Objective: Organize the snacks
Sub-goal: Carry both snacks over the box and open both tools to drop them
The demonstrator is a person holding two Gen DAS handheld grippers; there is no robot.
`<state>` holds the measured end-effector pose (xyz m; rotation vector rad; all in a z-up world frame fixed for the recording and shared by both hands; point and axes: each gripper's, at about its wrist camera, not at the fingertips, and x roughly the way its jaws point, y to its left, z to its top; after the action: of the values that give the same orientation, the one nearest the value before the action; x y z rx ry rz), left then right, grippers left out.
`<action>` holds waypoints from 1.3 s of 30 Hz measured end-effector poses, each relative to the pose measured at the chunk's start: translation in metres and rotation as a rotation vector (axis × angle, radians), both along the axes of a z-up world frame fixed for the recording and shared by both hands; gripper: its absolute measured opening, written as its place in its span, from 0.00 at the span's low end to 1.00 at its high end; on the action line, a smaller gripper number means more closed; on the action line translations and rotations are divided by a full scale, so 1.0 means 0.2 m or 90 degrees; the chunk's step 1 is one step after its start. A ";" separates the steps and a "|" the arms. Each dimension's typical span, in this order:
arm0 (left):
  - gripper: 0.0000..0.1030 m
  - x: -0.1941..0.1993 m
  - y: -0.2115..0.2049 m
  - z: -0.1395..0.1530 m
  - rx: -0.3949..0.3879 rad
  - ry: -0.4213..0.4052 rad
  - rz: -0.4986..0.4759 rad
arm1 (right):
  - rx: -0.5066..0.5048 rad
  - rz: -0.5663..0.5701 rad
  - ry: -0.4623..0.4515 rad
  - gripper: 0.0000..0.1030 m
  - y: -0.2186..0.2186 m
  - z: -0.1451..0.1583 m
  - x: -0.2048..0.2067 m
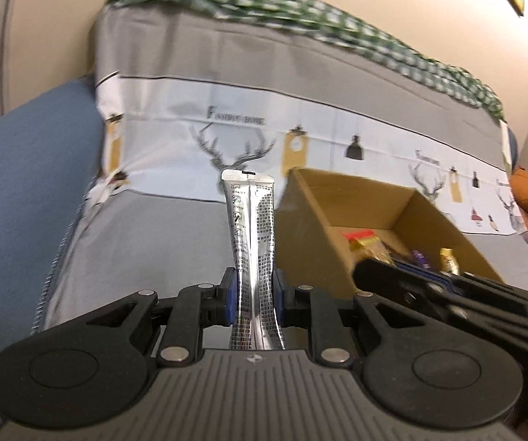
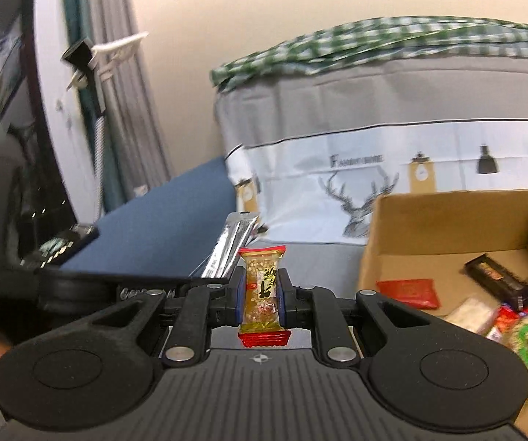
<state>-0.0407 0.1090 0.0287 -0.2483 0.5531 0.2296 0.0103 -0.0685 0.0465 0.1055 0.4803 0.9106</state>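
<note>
Both tools are clamped: left tool (image 1: pixel 253 294) on a silver sachet (image 1: pixel 251 228), right tool (image 2: pixel 260 296) on a peanut bar (image 2: pixel 262 286). I'd carry each over the cardboard box (image 2: pixel 447 220) to their right, then release low.

Home living room, covered sofa (image 1: pixel 227 73), curtains (image 2: pixel 124 73)

Cardboard box (image 2: pixel 447 220) cut off at right edge; sachet (image 1: pixel 253 228) print unreadable

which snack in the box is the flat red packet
The flat red packet lies on the floor of the cardboard box near its front left corner, plain red, unlike the long black bar behind it.
</note>
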 end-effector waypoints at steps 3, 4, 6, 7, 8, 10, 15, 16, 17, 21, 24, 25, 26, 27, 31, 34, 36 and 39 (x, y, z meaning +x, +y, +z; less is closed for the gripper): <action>0.21 0.04 -0.10 0.03 0.006 -0.012 -0.020 | 0.010 -0.033 0.025 0.17 -0.07 0.00 0.08; 0.21 0.05 -0.14 0.04 0.010 -0.016 -0.028 | 0.015 -0.047 0.037 0.17 -0.10 0.00 0.11; 0.21 0.08 -0.22 0.05 0.023 -0.016 -0.043 | 0.031 -0.077 0.063 0.17 -0.16 -0.01 0.18; 0.21 0.10 -0.25 0.05 0.029 -0.013 -0.047 | 0.039 -0.095 0.072 0.17 -0.20 -0.01 0.22; 0.21 0.11 -0.28 0.05 0.036 -0.010 -0.052 | 0.045 -0.112 0.076 0.17 -0.23 -0.01 0.26; 0.21 0.15 -0.34 0.06 0.050 -0.006 -0.062 | 0.051 -0.148 0.073 0.17 -0.30 -0.01 0.31; 0.21 0.20 -0.46 0.05 0.067 -0.024 -0.103 | 0.076 -0.265 0.034 0.17 -0.50 0.02 0.40; 0.21 0.21 -0.47 0.05 0.068 -0.030 -0.108 | 0.077 -0.286 0.029 0.17 -0.53 0.02 0.42; 0.21 0.22 -0.49 0.05 0.067 -0.037 -0.114 | 0.080 -0.307 0.030 0.17 -0.57 0.02 0.44; 0.21 0.27 -0.55 0.03 0.069 -0.036 -0.131 | 0.095 -0.338 0.052 0.17 -0.67 -0.01 0.50; 0.21 0.30 -0.59 0.01 0.068 -0.031 -0.148 | 0.101 -0.345 0.051 0.17 -0.70 -0.01 0.51; 0.21 0.31 -0.61 0.01 0.068 -0.029 -0.154 | 0.101 -0.345 0.050 0.17 -0.70 -0.01 0.51; 0.21 0.32 -0.63 0.00 0.072 -0.026 -0.159 | 0.101 -0.343 0.049 0.17 -0.69 -0.01 0.52; 0.21 0.32 -0.64 0.00 0.077 -0.024 -0.162 | 0.101 -0.342 0.048 0.17 -0.69 -0.01 0.51; 0.24 0.33 -0.68 -0.02 0.102 -0.011 -0.160 | 0.096 -0.333 0.047 0.17 -0.69 0.00 0.50; 0.32 0.33 -0.67 -0.02 0.095 -0.011 -0.150 | 0.083 -0.337 0.070 0.20 -0.69 -0.01 0.50; 0.37 0.32 -0.66 -0.02 0.094 -0.015 -0.149 | 0.088 -0.336 0.085 0.21 -0.70 0.00 0.50; 0.47 0.30 -0.67 -0.01 0.099 -0.023 -0.153 | 0.075 -0.333 0.078 0.45 -0.68 0.02 0.47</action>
<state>0.0191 -0.0249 0.0268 -0.0335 0.5218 0.0350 0.1050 -0.2049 0.0509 0.3780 0.4810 0.4196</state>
